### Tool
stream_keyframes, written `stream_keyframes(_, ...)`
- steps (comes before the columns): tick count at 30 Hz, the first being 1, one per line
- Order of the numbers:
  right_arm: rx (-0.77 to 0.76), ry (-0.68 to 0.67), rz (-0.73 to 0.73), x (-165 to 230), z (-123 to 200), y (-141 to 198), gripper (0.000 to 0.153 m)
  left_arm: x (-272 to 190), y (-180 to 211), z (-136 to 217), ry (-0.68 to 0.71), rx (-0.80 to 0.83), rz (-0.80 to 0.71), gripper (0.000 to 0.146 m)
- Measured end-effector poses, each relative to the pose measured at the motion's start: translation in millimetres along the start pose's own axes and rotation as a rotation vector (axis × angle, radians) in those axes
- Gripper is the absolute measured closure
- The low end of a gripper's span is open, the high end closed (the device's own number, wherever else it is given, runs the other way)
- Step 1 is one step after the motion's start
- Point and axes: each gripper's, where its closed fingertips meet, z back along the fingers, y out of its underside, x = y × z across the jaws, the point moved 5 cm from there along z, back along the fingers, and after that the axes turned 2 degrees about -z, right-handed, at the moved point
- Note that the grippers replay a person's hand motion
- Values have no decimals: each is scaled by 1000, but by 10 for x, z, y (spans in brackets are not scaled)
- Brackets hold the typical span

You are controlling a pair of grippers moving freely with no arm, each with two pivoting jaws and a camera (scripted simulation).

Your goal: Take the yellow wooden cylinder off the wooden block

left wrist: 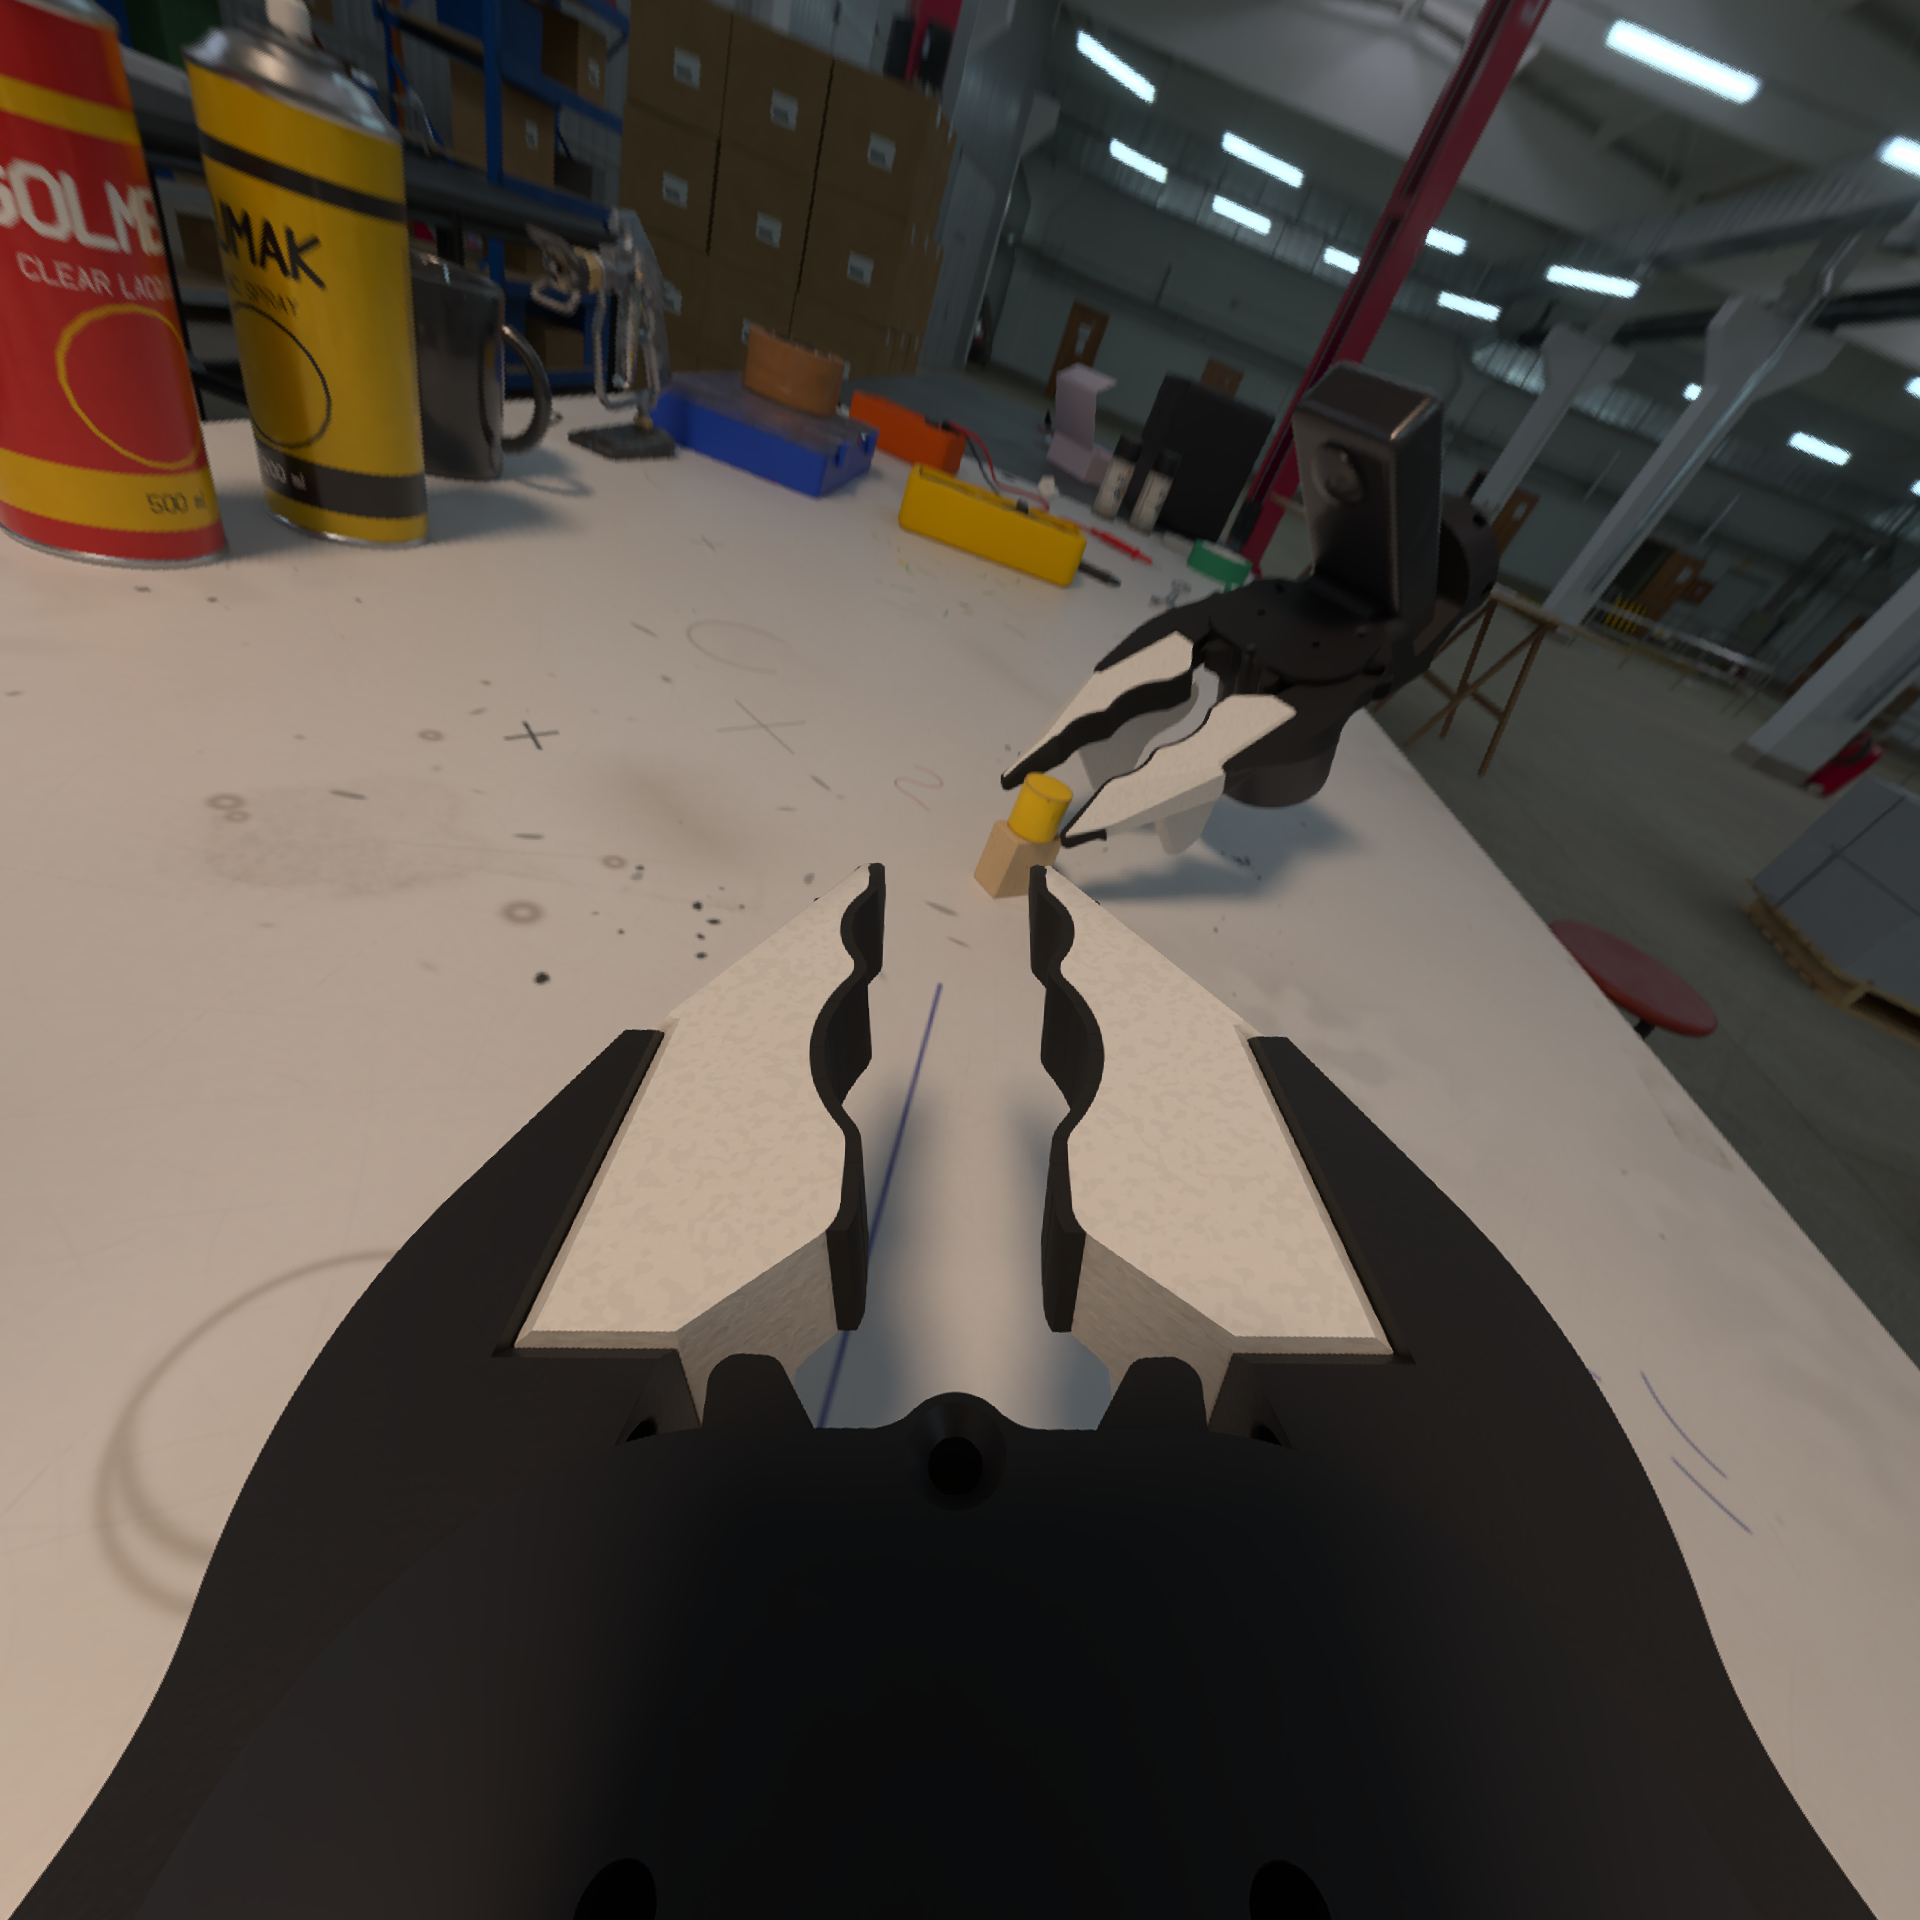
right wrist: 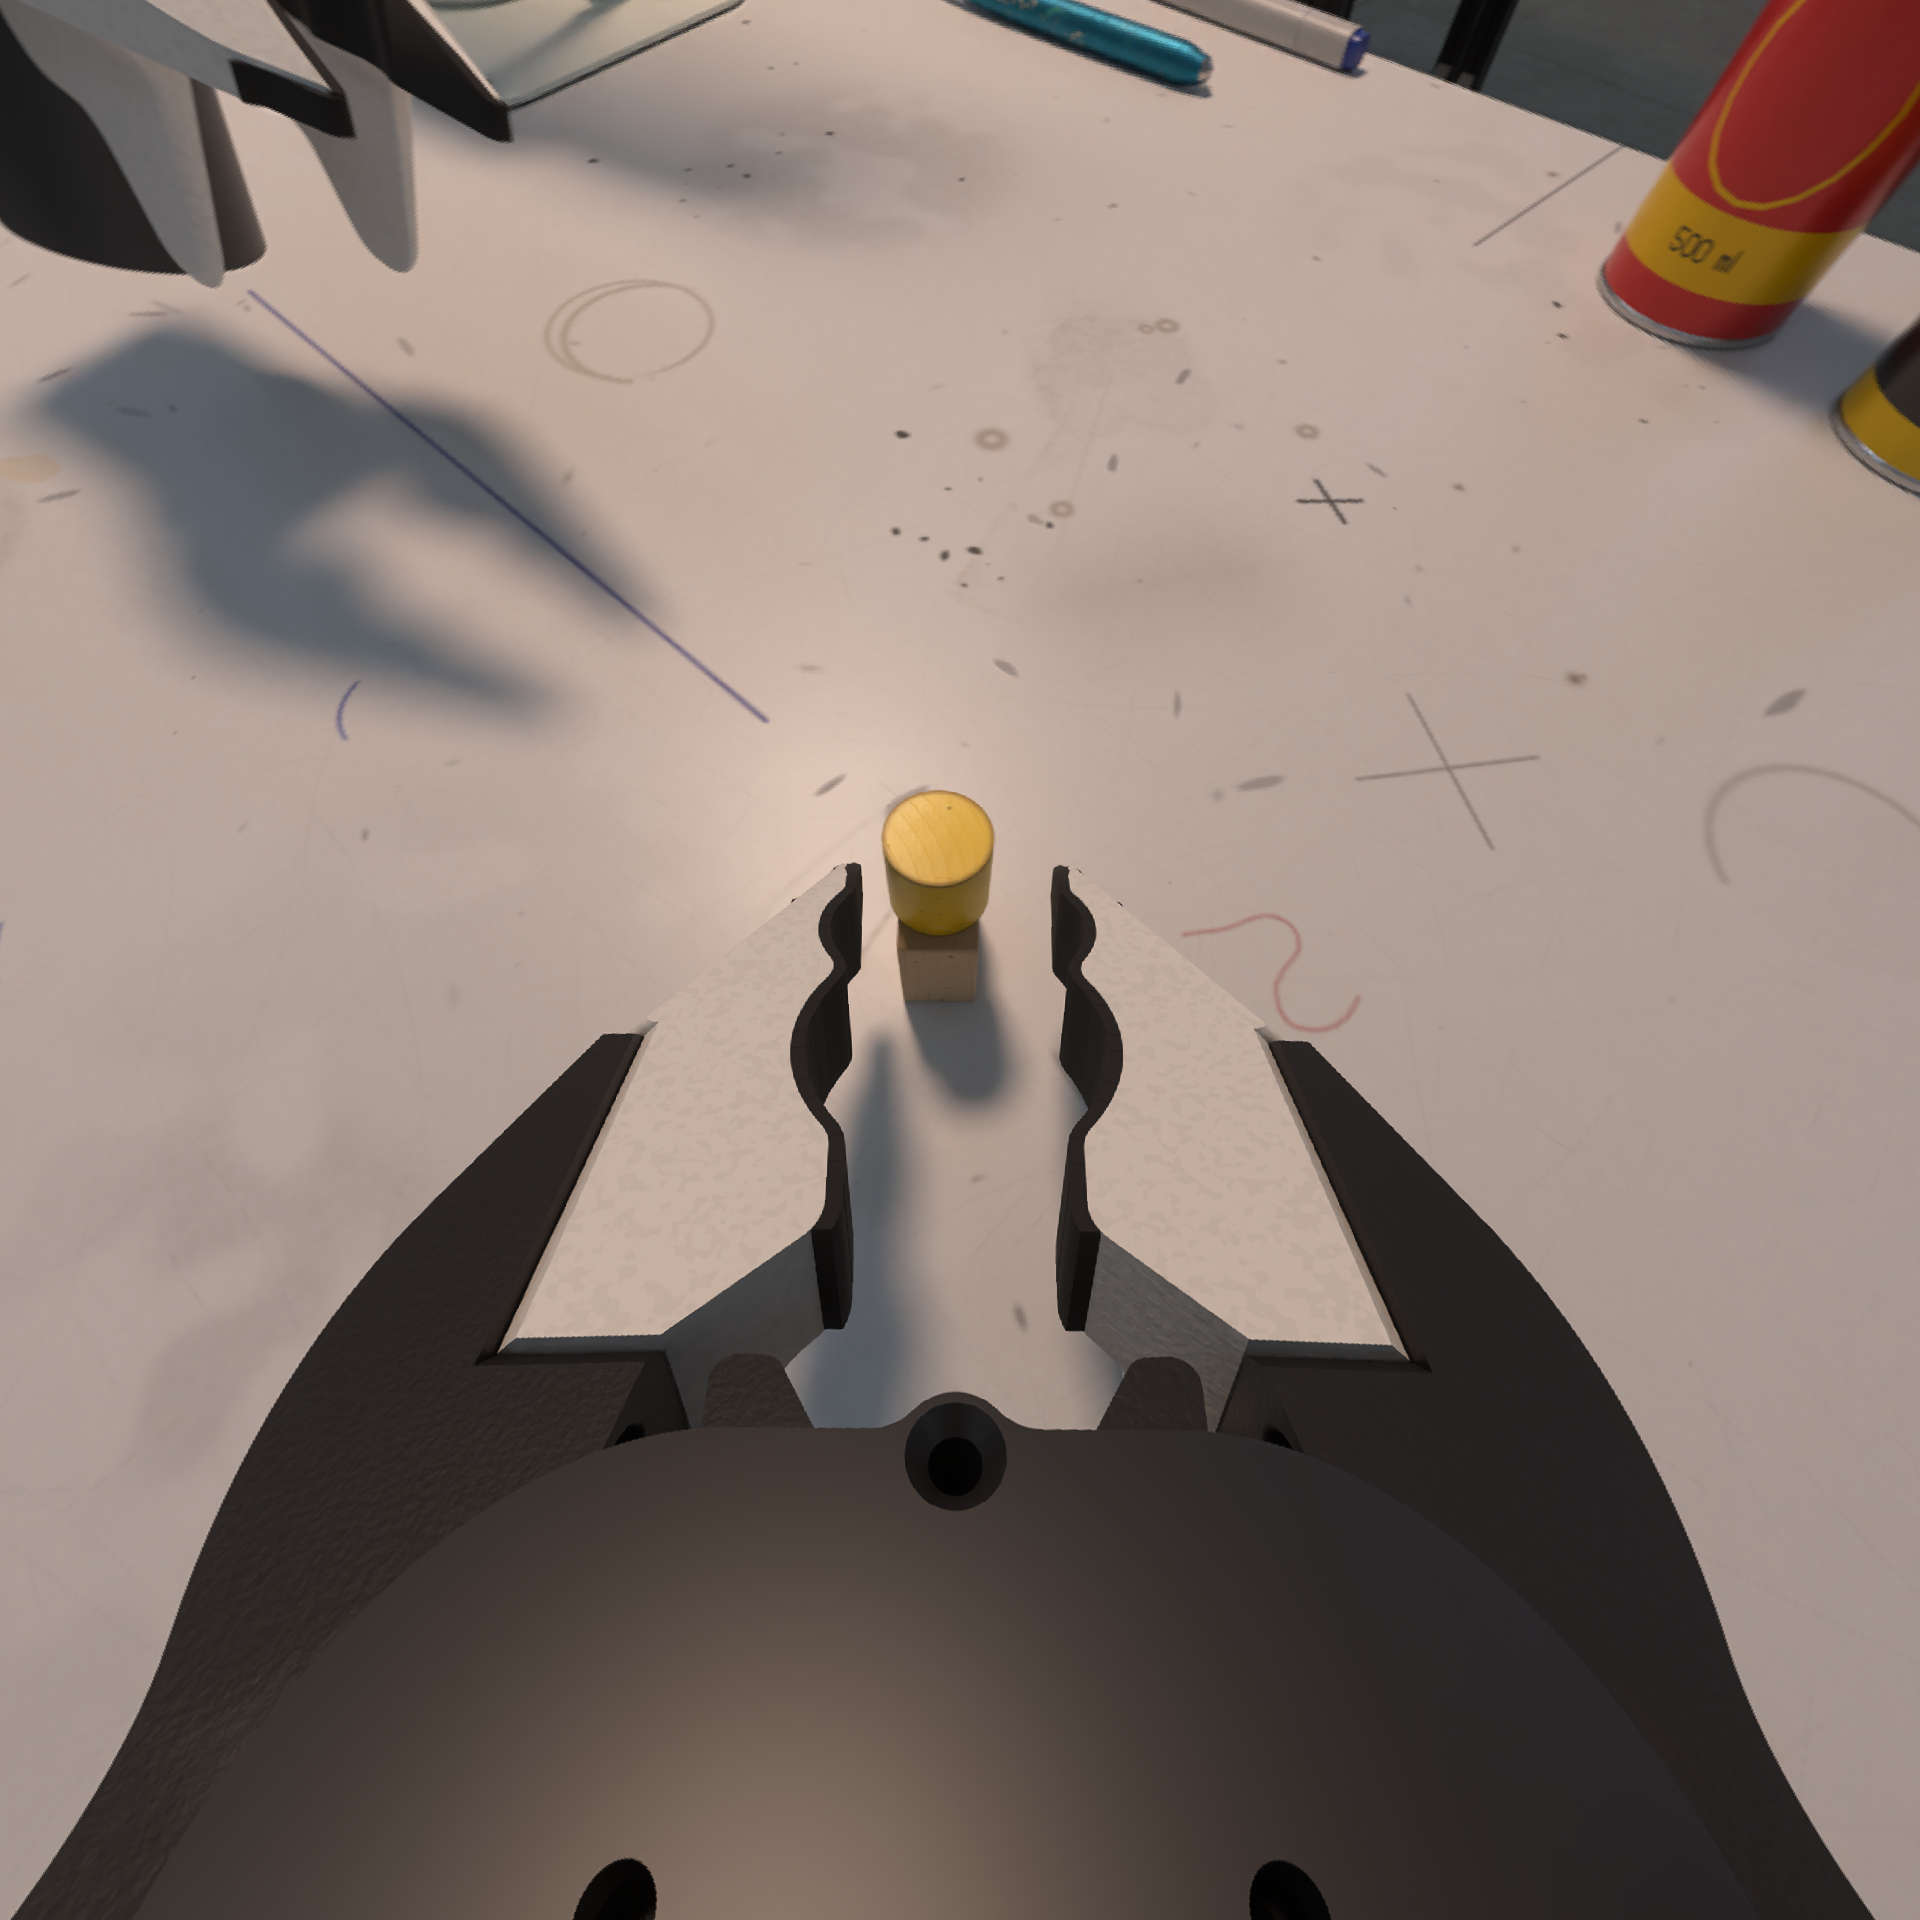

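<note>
1. My right gripper point(right wrist: 956, 878) has its fingers spread wide with nothing between the pads; the yellow wooden cylinder point(right wrist: 938, 862) stands upright on the wooden block point(right wrist: 939, 968), just ahead of my tips and between their lines — untouched.
2. My left gripper point(left wrist: 956, 883) is also parted, a moderate gap, holding nothing; it points along a thin blue line on the white table point(left wrist: 416, 935), the block and cylinder just beyond its right tip.
3. Seen from my left, my right gripper hangs tilted over the cylinder, one finger to either side of it; whether a pad touches it I cannot tell.
4. Containers: a red spray can point(left wrist: 88, 312) and a yellow spray can point(left wrist: 312, 312) stand side by side at the far left, both capped, a dark mug point(left wrist: 462, 374) just behind them; a blue case point(left wrist: 769, 436) carries a brown ring-shaped thing; an open yellow case point(left wrist: 987, 525) lies nearby — its contents too small to make out.
5. Cut off: both cans by the frame edge; in my right view a teal pen point(right wrist: 1091, 36) at the top edge.
</note>
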Motion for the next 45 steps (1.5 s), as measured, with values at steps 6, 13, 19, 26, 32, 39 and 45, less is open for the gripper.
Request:
stream_keyframes(6,-22,31,-7,-32,21,-6,119,-55,-13,2,-27,-23,-84,131)
stream_keyframes(13,-14,38,-7,-37,10,2,124,-56,-15,0,-11,-25,-74,137)
stream_keyframes(19,15,26,10,15,-57,-19,128,-67,-12,-15,-7,-15,-85,144)
stream_keyframes(26,-2,17,21,48,-71,-38,128,-69,-13,-21,-8,-13,-87,144)
stream_keyframes(32,6,16,21,48,-76,-32,128,-74,-16,-18,-9,-18,-93,145)
stream_keyframes(39,11,15,16,41,-82,-28,130,-76,-19,-16,-9,-21,-96,146)
stream_keyframes(45,7,12,9,31,-79,-30,133,-66,-20,-21,-13,-20,-92,146)
